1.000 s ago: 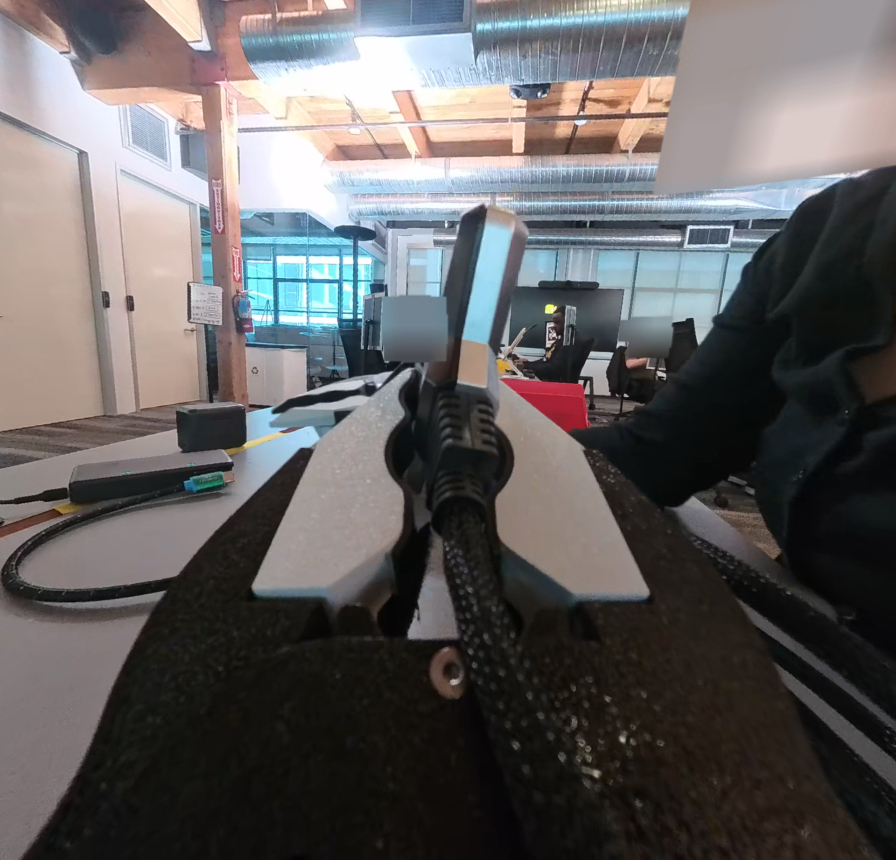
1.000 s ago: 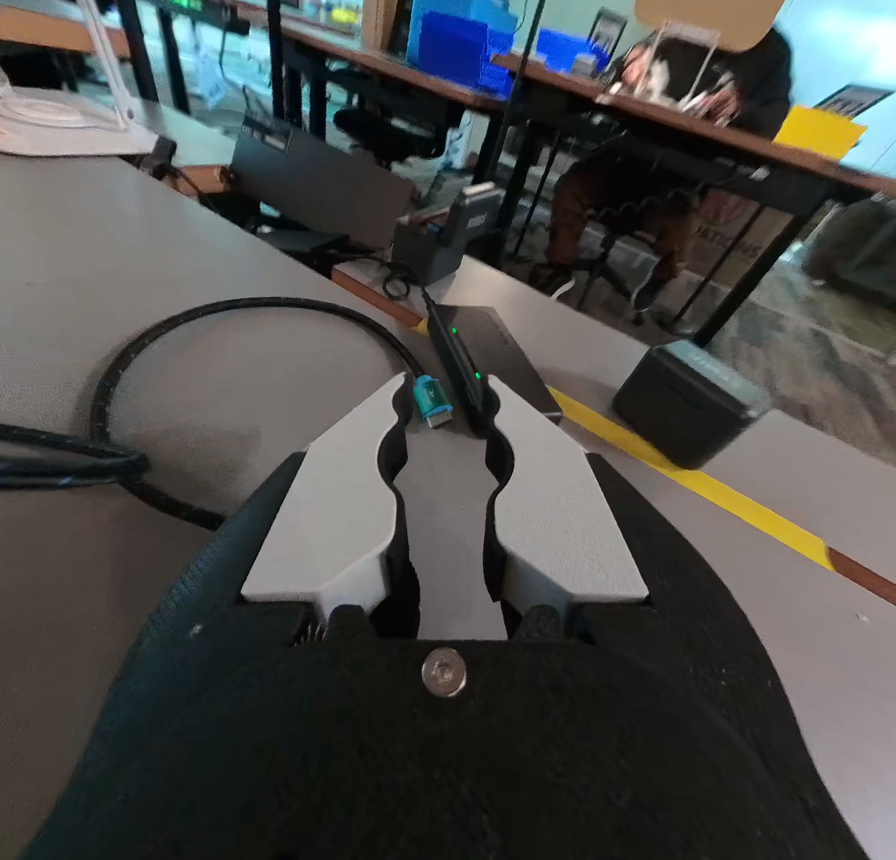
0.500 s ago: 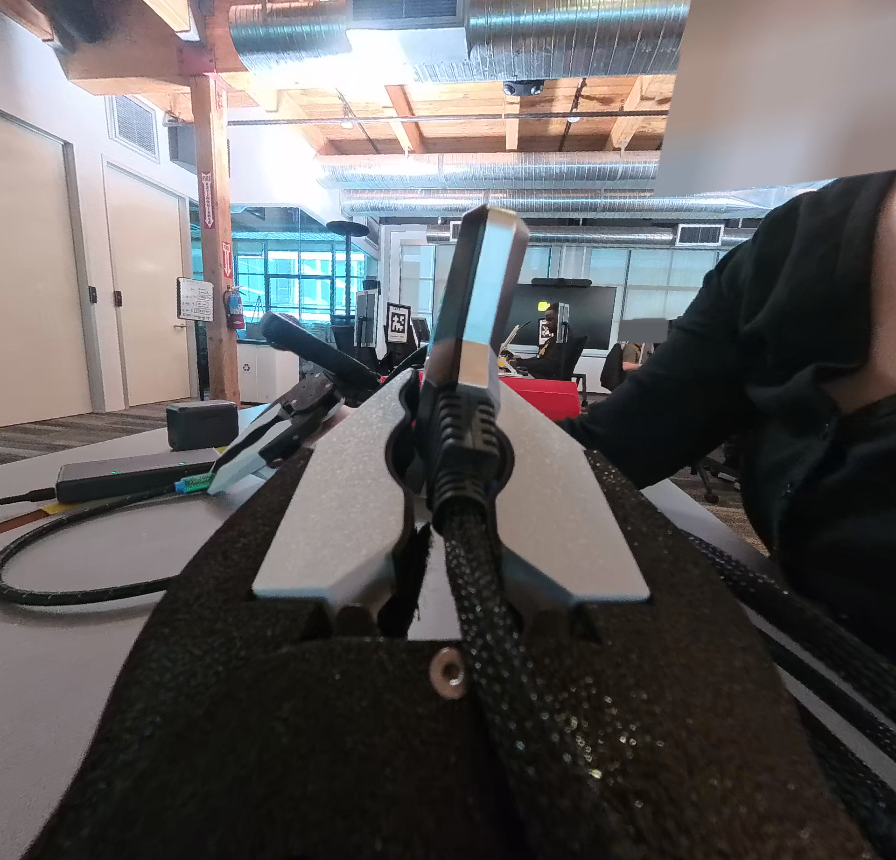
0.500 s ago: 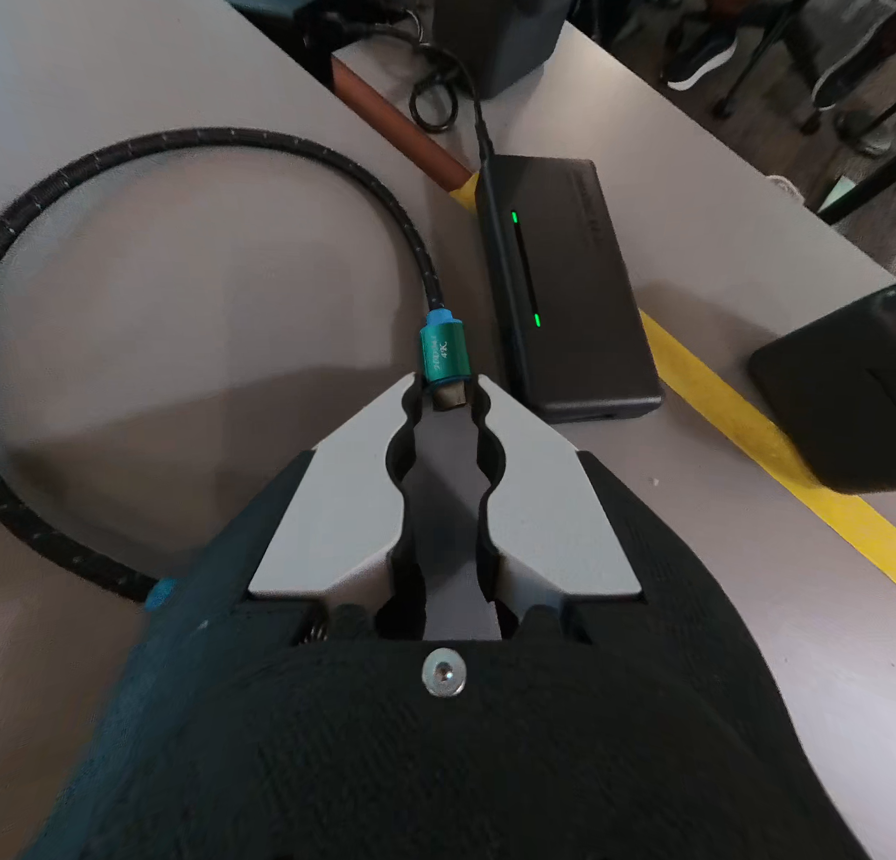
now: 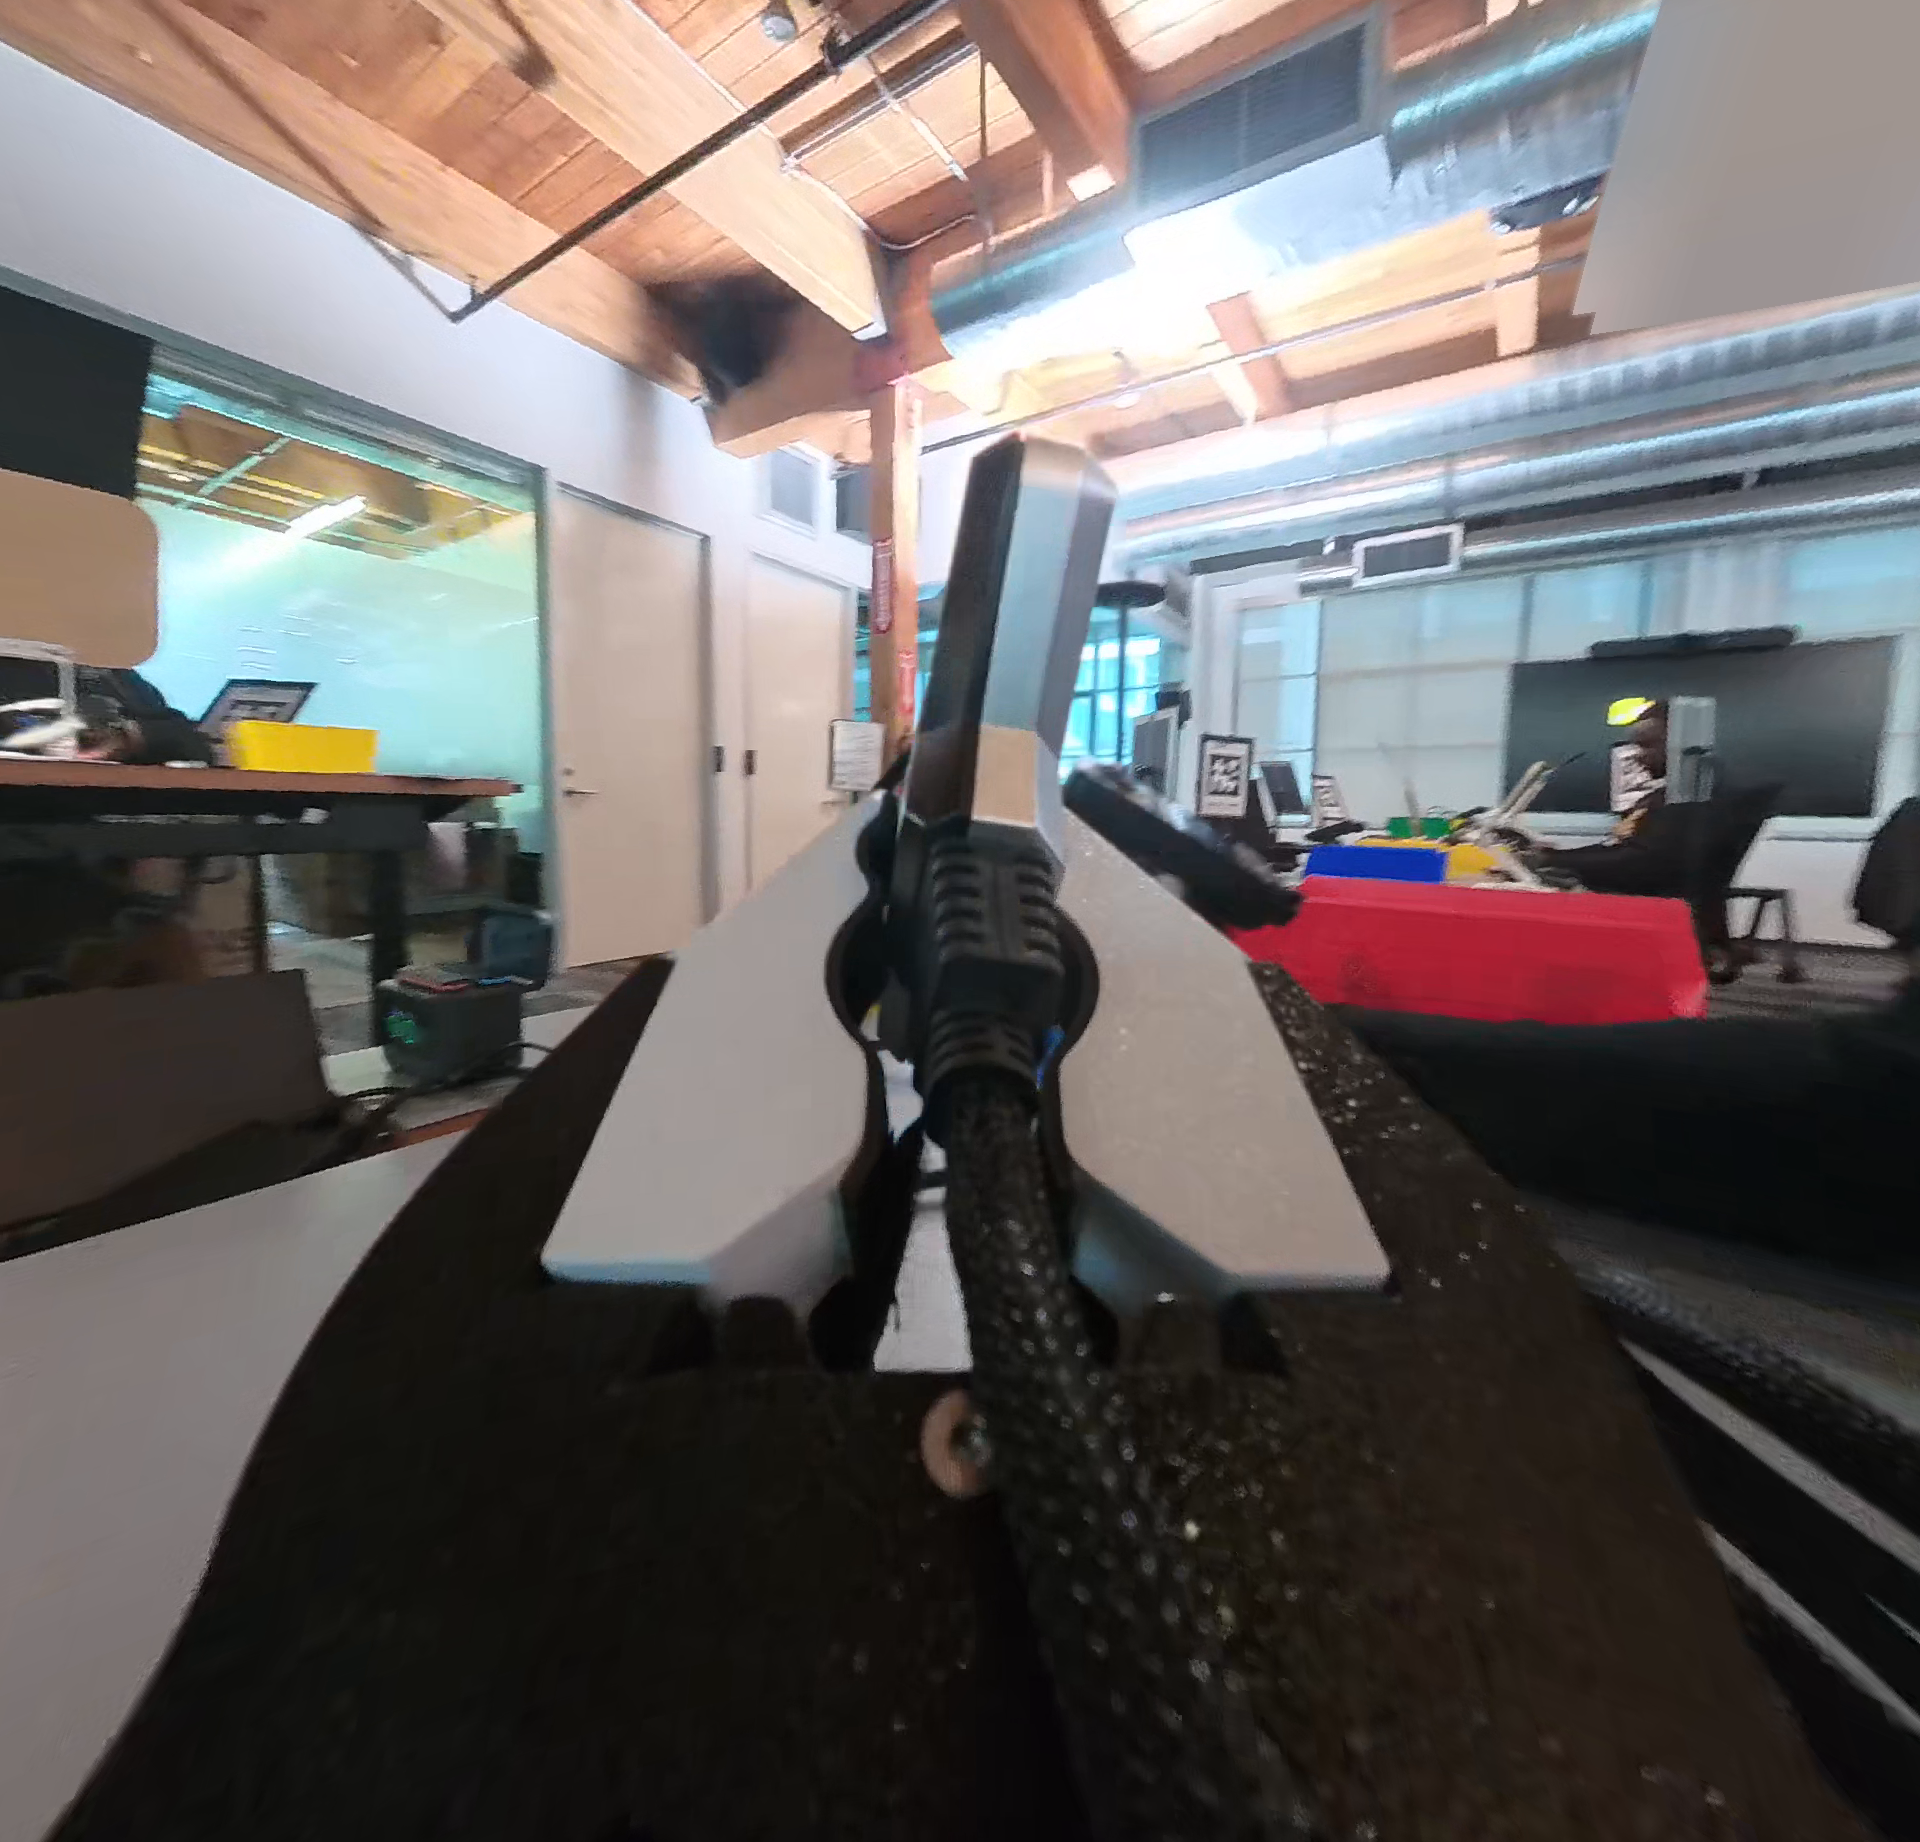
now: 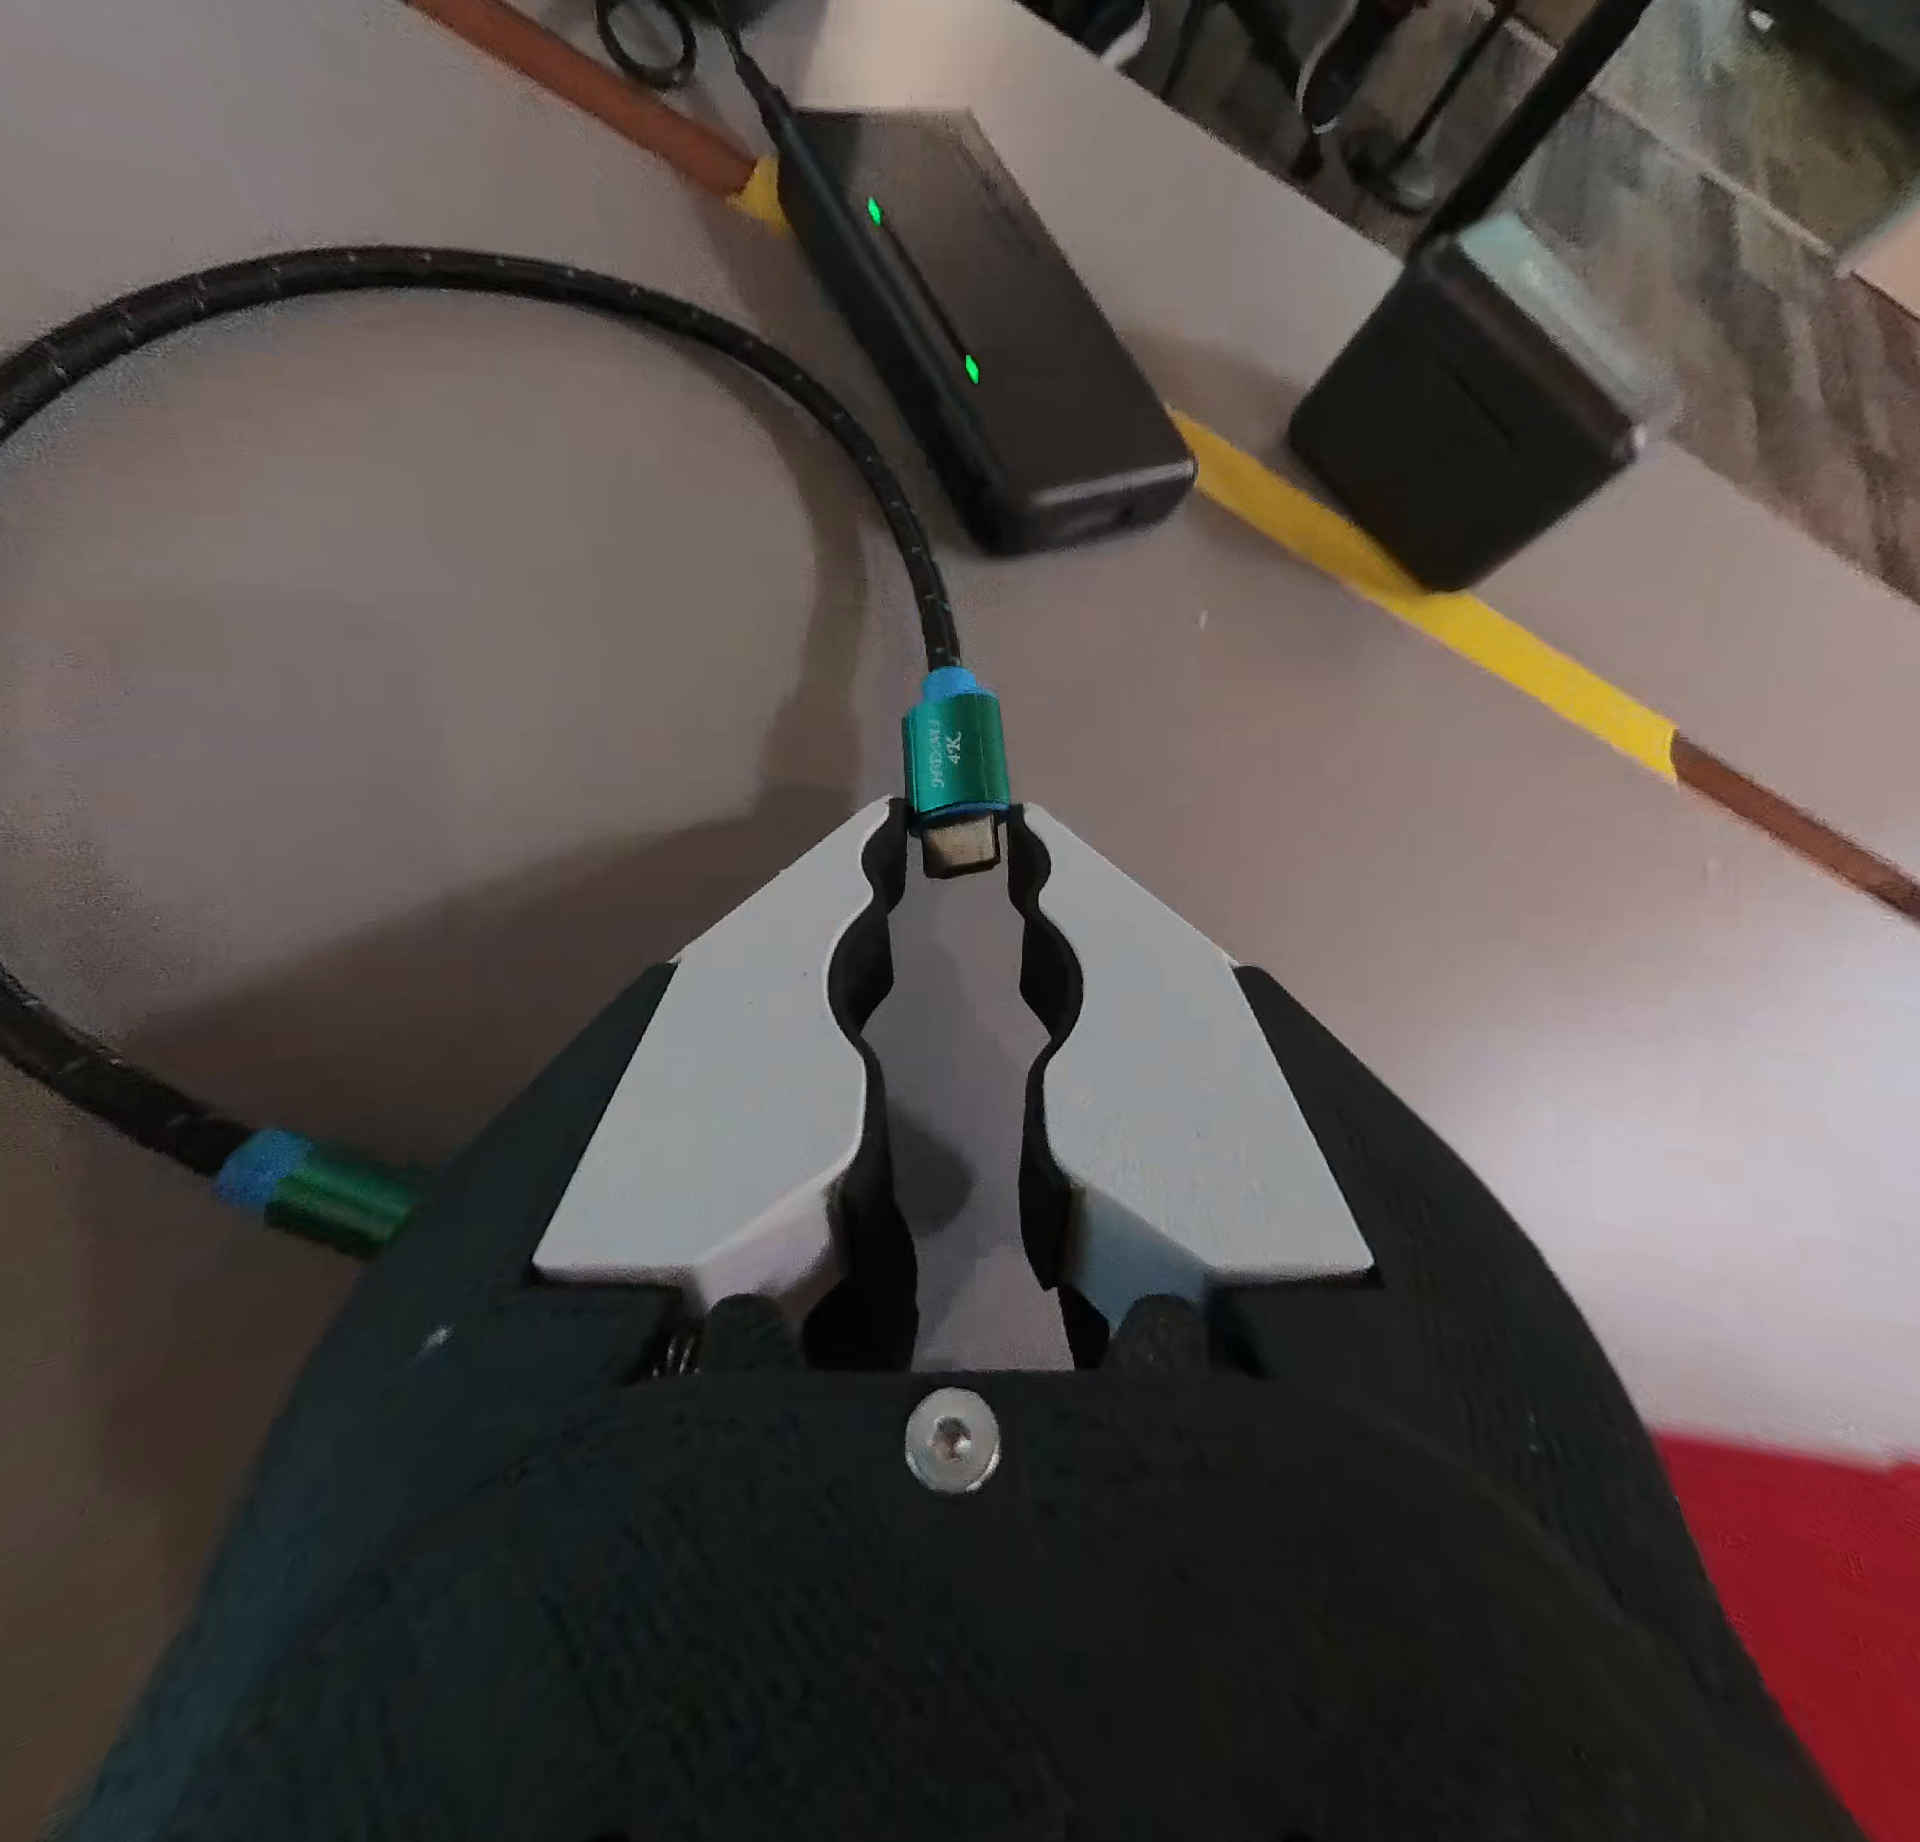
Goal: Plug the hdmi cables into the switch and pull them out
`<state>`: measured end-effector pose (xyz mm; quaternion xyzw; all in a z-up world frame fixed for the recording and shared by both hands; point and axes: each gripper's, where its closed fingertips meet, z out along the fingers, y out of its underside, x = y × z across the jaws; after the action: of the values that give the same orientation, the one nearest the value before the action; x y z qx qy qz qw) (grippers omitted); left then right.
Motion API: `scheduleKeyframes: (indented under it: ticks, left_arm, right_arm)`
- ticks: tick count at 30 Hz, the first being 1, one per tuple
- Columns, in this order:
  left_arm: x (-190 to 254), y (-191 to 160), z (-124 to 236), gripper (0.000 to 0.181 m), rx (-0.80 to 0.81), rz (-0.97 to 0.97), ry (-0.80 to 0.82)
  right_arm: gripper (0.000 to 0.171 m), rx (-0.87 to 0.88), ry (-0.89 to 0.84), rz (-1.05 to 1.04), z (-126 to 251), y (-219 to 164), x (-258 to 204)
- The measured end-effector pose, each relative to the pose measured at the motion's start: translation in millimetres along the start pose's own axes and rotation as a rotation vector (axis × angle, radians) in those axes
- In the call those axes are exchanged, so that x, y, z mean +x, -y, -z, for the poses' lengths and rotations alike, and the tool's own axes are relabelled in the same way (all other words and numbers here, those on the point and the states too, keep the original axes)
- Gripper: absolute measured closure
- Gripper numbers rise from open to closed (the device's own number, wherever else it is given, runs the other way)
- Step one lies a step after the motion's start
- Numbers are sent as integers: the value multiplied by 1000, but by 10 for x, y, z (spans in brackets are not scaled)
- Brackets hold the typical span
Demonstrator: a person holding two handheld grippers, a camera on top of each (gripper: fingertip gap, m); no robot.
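In the right wrist view my right gripper (image 6: 958, 824) is closed on the metal end of a green HDMI plug (image 6: 954, 758). The plug's black braided cable (image 6: 520, 280) loops left over the grey table (image 6: 468, 566). The black switch (image 6: 997, 338), with two green lights, lies just beyond the plug. A second green plug (image 6: 332, 1210) lies at the lower left. In the left wrist view my left gripper (image 5: 971, 857) is shut on a black HDMI plug (image 5: 987, 951) and holds it up in the air, its grey connector body (image 5: 1023, 629) pointing upward.
A black box (image 6: 1455, 421) stands right of the switch, beyond a yellow tape strip (image 6: 1455, 639). A red surface (image 6: 1818, 1636) shows at the lower right. In the left wrist view the other gripper (image 5: 1174, 867) shows just right of the held plug, with desks and people behind. Left tips to right tips: about 35 cm. The black switch (image 6: 997, 338) is closer to my right gripper, around 12 cm from its tips; the left tips are 40 cm off.
My right gripper dropped to the green plug, its jaws narrowed onto it, and the plug has turned and come away from the switch's side. My left gripper swung left, still holding its plug.
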<state>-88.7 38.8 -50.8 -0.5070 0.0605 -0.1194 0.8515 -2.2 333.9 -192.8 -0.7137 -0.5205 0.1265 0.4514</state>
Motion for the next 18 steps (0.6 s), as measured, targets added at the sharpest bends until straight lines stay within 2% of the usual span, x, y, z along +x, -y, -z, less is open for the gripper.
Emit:
scheduleKeyframes:
  ticks: [6,9,11,14,18]
  left_arm:
    - [-38,-34,-11,160,-28,-47,39]
    - [-43,-35,-13,160,-29,-45,39]
    - [-41,-42,-17,160,-32,-42,34]
    - [-44,-44,-16,160,-32,-36,32]
    - [-57,-39,-12,160,-27,-20,30]
  right_arm:
    - [153,-130,-71,45,581,-432,-83]
    - [153,-214,-40,7,812,-610,-220]
    - [151,-244,-2,-24,956,-694,-360]
    - [137,-222,102,-30,1258,-709,-680]
    - [141,-159,329,-41,1675,-718,-1150]
